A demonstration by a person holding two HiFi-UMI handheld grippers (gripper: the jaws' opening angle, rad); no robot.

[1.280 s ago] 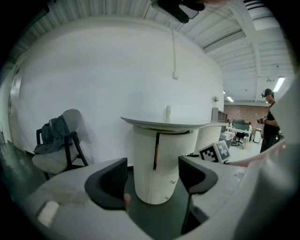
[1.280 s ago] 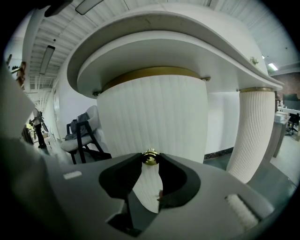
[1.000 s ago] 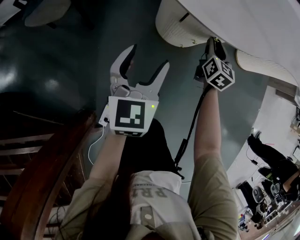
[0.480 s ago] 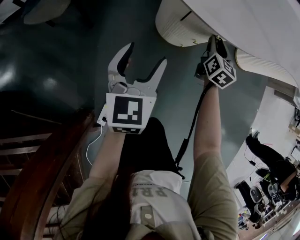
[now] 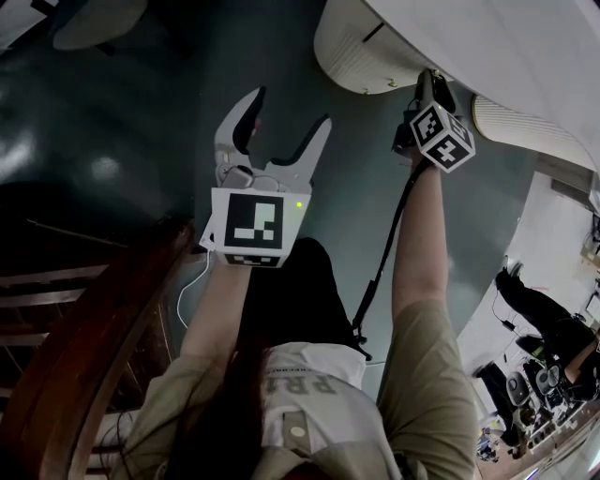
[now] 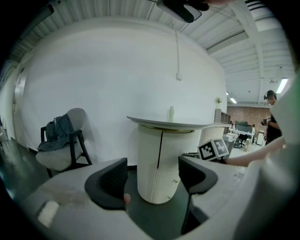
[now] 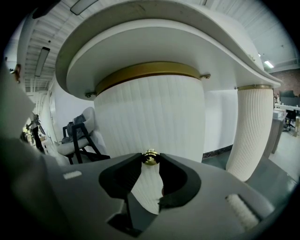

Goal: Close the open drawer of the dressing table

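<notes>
a workspace: ribbed ceiling [image 6: 117, 10], strip lights [image 6: 282, 85], desks [image 6: 243, 132].

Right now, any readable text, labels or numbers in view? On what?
No full text reads.
White vest: a few upside-down letters, partly hidden, unreadable.
Left marker cube, right marker cube: black-and-white square patterns, no letters.
Dressing table: none.

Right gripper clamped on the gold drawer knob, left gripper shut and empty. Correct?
Not quite. The left gripper is open, not shut: the left gripper view shows its jaws wide apart with nothing between them. The rest holds: the right gripper is clamped on the gold drawer knob.
</notes>
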